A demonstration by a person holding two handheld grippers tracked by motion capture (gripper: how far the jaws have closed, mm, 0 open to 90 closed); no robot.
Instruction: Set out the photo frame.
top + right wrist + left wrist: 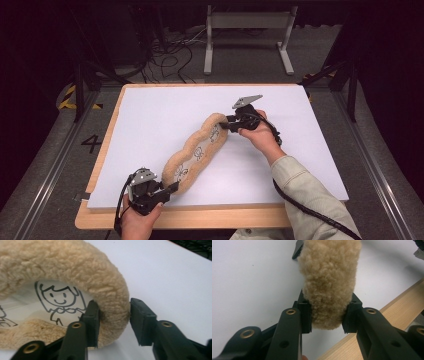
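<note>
Lab or test bay, dark surround, loose cables [167, 57], hazard-striped floor tape [67, 100], metal rails [45, 185]

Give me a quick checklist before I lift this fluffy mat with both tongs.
1. Left tongs pinch the near end of the fleece-rimmed mat: ok.
2. Right tongs around the far rim: ok, one jaw inside, one outside.
3. Right pads pressing firmly: cannot tell.
4. Mat lies stretched between both ends: ok.
5. White board around the mat free of obstacles: ok.
</note>
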